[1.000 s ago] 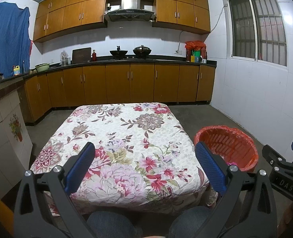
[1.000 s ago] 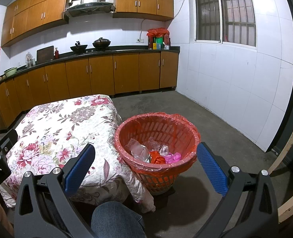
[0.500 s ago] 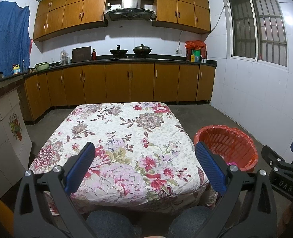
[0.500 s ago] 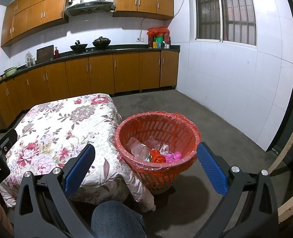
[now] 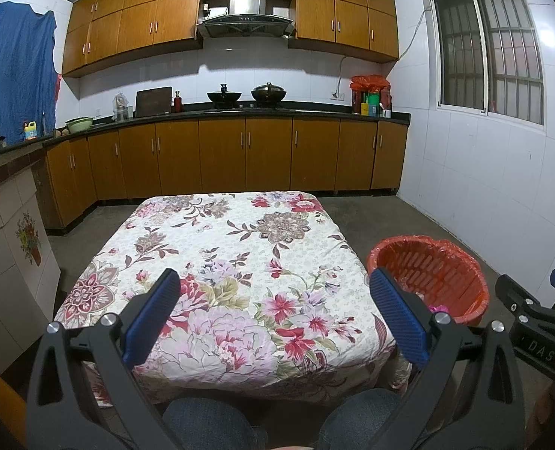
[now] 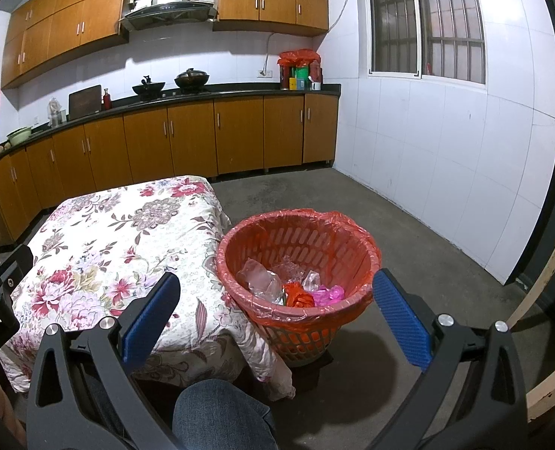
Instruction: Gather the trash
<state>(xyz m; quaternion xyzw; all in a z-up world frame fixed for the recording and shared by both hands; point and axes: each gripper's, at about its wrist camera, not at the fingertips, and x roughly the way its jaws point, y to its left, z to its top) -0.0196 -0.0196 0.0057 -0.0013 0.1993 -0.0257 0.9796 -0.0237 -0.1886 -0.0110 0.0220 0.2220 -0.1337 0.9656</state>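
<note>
A red plastic basket (image 6: pixel 363 262) lined with a red bag stands on the floor right of the table; it also shows in the left wrist view (image 5: pixel 476 281). Inside it lie clear plastic wrappers (image 6: pixel 262 281), a red scrap (image 6: pixel 298 294) and a pink scrap (image 6: pixel 328 294). My left gripper (image 5: pixel 275 309) is open and empty, held above the near edge of the flowered tablecloth (image 5: pixel 239 262). My right gripper (image 6: pixel 275 309) is open and empty, held near and above the basket. I see no trash on the tablecloth.
Wooden kitchen cabinets (image 5: pixel 221 157) and a dark counter with pots run along the far wall. White tiled wall (image 6: pixel 446 150) with a window is on the right. The person's knees (image 6: pixel 221 416) are below the grippers. Grey concrete floor (image 6: pixel 408 232) surrounds the basket.
Both views have shifted very slightly. Both grippers stay open and empty.
</note>
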